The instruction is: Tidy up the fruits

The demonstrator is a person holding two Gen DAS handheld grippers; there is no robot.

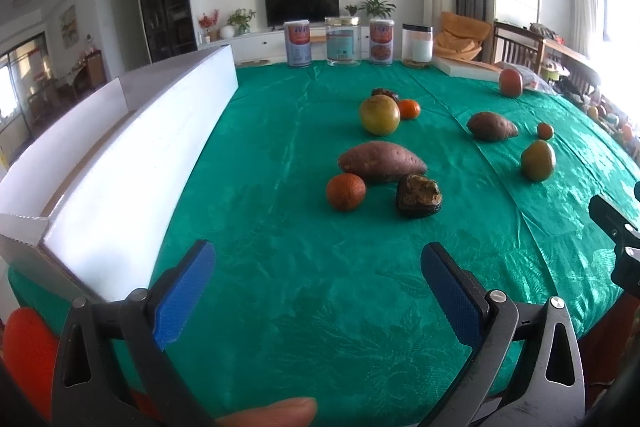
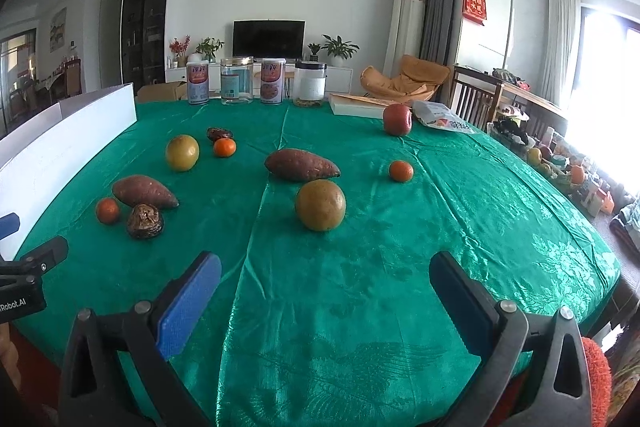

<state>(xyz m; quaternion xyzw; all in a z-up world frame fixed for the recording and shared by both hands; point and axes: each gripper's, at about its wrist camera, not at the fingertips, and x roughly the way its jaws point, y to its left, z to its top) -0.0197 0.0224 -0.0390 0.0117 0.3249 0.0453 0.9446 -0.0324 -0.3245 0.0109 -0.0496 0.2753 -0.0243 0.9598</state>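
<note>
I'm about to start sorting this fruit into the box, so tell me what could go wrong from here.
1. The round green fruit and small orange lie loose on the slick green tablecloth; a nudge from the open right gripper could roll them away.
2. Near the left gripper, an orange, a sweet potato and a dark wrinkled fruit sit crowded together; gripping one may knock the others.
3. The white box has a tall wall, so a low carry could hit it.

White walls enclose a living room; a dark television [image 2: 269,38] sits on a low white cabinet [image 2: 340,75] flanked by potted plants [image 2: 339,47]; a tall dark shelf unit [image 2: 146,15] stands left; grey curtains [image 2: 436,3], an orange lounge chair [image 2: 404,79] and glaring window light [image 2: 600,75] lie right.
</note>
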